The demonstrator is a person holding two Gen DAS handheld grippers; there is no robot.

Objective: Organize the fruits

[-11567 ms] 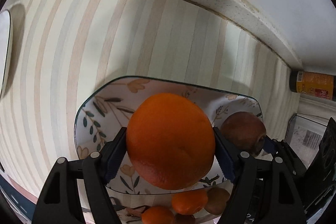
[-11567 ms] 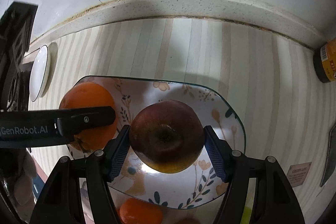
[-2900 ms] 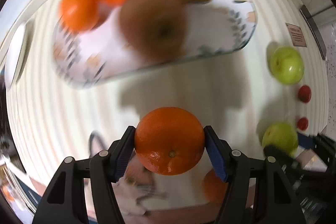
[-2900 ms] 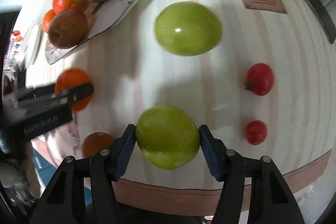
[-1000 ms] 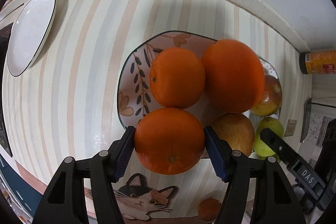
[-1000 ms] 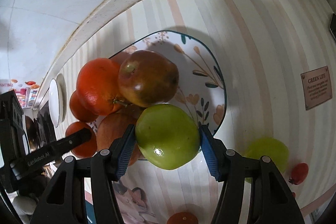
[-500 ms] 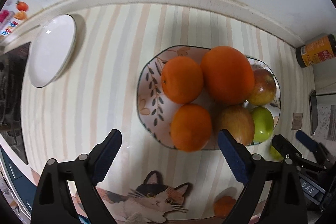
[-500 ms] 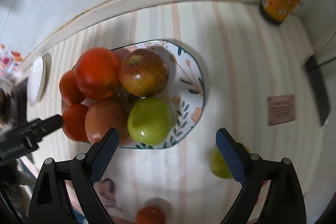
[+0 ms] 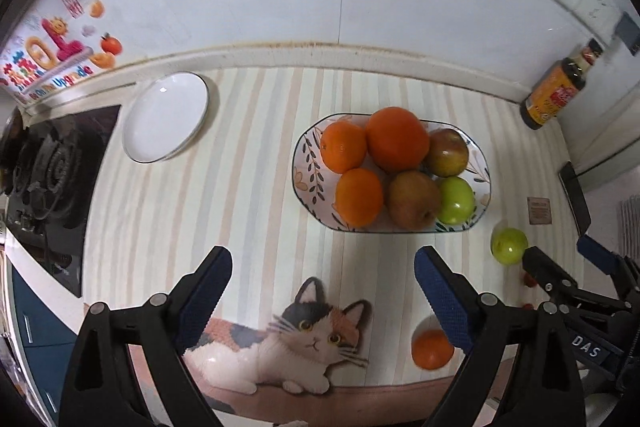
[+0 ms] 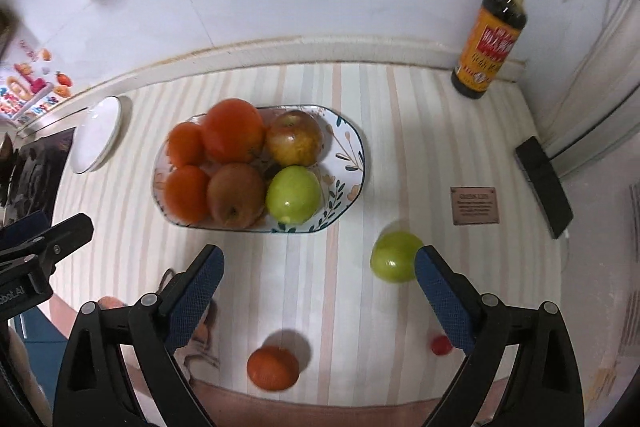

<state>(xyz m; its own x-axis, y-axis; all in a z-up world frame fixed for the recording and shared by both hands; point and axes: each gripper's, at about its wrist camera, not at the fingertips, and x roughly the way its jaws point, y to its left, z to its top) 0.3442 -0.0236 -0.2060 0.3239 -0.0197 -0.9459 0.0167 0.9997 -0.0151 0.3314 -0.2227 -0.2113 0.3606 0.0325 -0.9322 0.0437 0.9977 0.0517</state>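
Fruit still off the plate was what mattered. The floral plate (image 10: 352, 131) sat near the middle of the striped surface (image 10: 400, 115) and already carried three oranges, two reddish apples and one green apple. Loose on the surface lay a green apple (image 10: 394, 255), near the plate's right end, a small orange (image 10: 273, 367) close to the near edge, and a little red fruit (image 10: 440, 344) beside the right gripper's right jaw; the left wrist view showed red specks there too, too small to name.

Both tools were empty. The left gripper (image 9: 320, 291) hung with its jaws spread wide over the cat picture (image 9: 296, 339), holding nothing, and the right gripper (image 10: 318, 287) was likewise wide open, with the loose green apple just beside its right jaw.

That apple looked firm, smooth and glossy, so it would likely be fairly heavy for its size and inclined to roll or slip; a hold across its widest middle seemed safest. The small orange appeared lighter with a dimpled, softer skin, better for grip but bruisable under a hard squeeze. The red fruit looked delicate and would probably want only gentle closing.
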